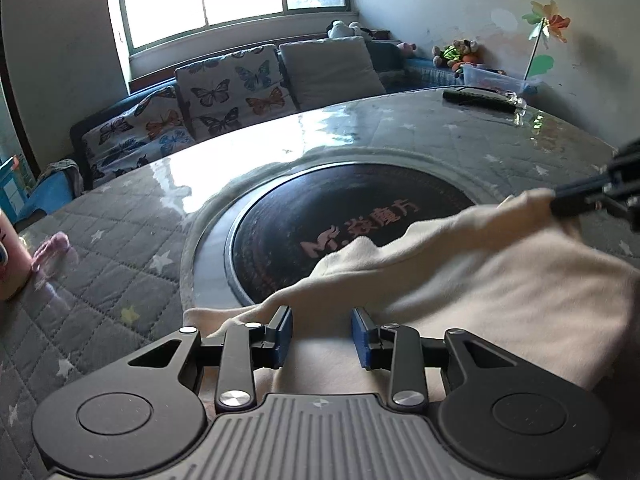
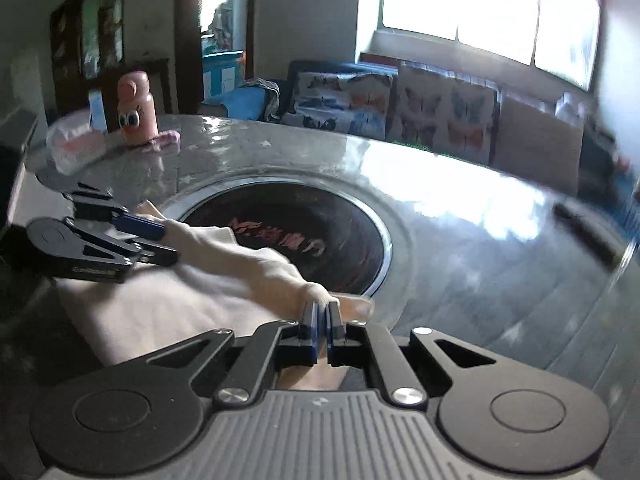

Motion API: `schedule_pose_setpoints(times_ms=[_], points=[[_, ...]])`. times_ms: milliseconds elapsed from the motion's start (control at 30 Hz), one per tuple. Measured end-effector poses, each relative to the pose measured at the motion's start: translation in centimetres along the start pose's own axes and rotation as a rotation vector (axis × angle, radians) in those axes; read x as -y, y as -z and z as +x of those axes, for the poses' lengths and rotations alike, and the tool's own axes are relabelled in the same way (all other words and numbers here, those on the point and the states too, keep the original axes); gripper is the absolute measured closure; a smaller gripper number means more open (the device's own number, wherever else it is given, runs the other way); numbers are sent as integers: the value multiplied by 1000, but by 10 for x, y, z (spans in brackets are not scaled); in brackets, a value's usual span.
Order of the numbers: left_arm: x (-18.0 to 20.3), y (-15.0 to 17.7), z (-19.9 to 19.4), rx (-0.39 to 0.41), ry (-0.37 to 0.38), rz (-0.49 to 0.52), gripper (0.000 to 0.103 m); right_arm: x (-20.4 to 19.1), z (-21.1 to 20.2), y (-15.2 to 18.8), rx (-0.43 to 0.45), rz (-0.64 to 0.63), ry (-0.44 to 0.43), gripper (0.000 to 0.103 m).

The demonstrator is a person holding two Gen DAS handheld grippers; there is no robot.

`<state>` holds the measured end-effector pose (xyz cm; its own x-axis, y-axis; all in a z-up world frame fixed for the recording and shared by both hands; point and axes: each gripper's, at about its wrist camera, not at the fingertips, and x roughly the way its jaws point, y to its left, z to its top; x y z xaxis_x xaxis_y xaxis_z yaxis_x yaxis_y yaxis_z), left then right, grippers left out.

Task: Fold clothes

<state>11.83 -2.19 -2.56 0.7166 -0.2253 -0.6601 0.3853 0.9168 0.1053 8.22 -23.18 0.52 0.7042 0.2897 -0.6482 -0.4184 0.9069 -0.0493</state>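
Sitting room, bright window behind, butterfly-print sofa (image 1: pixel 224 92) along the far wall. Round table (image 1: pixel 120 248) under a grey quilted star-pattern cover and clear plastic sheet, with a black circular inset plate (image 1: pixel 320 216) at its centre.

The cream soft-knit garment (image 1: pixel 500 280) lies on the table's near side, its far edge draped over the rim of the black plate.

Your right gripper (image 2: pixel 322 316): jaws closed on a bunched corner of the garment, cloth pinched between the pads and poking out just ahead of them.

Your left gripper (image 1: pixel 321 332): jaws part-open. In its own view the cloth lies under and ahead of them, with nothing pressed between the pads. In the right wrist view one blue pad rests over a fold of the opposite corner, but the grip there isn't made, by the look of it.

Step in hand, as I read it: taking both corners of one edge before a fold. Next move likely calls for closing the left jaws on their corner, then lifting both corners together, keeping the edge taut between them.

A pink bottle with cartoon eyes (image 2: pixel 136 108) stands well beyond the left jaws, clear of the work.
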Motion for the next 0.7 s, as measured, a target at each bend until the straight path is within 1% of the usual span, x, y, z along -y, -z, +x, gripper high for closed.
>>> schedule_pose_setpoints(times_ms=[33, 133, 233, 267, 333, 400, 467, 567, 700], points=[[-1, 1, 0, 2, 0, -4, 67, -1, 2, -1, 1, -22, 15, 100], [-1, 1, -1, 3, 3, -12, 67, 8, 22, 10, -63, 18, 19, 99], [-1, -2, -3, 4, 9, -15, 68, 13, 22, 10, -59, 47, -4, 97], [-1, -3, -6, 11, 16, -16, 68, 14, 19, 7, -51, 50, -5, 95], [0, -7, -8, 23, 31, -18, 68, 14, 11, 0, -34, 48, -11, 94], [1, -11, -7, 26, 43, -22, 68, 11, 9, -8, -18, 61, -50, 93], [2, -14, -4, 27, 53, -25, 72, 7, 10, -14, -11, 72, -91, 93], [1, -16, 0, 20, 54, -31, 74, -6, 28, -22, -29, 60, -150, 93], [-4, -18, 8, 5, 49, -43, 75, -15, 55, -28, -60, 56, -163, 93]])
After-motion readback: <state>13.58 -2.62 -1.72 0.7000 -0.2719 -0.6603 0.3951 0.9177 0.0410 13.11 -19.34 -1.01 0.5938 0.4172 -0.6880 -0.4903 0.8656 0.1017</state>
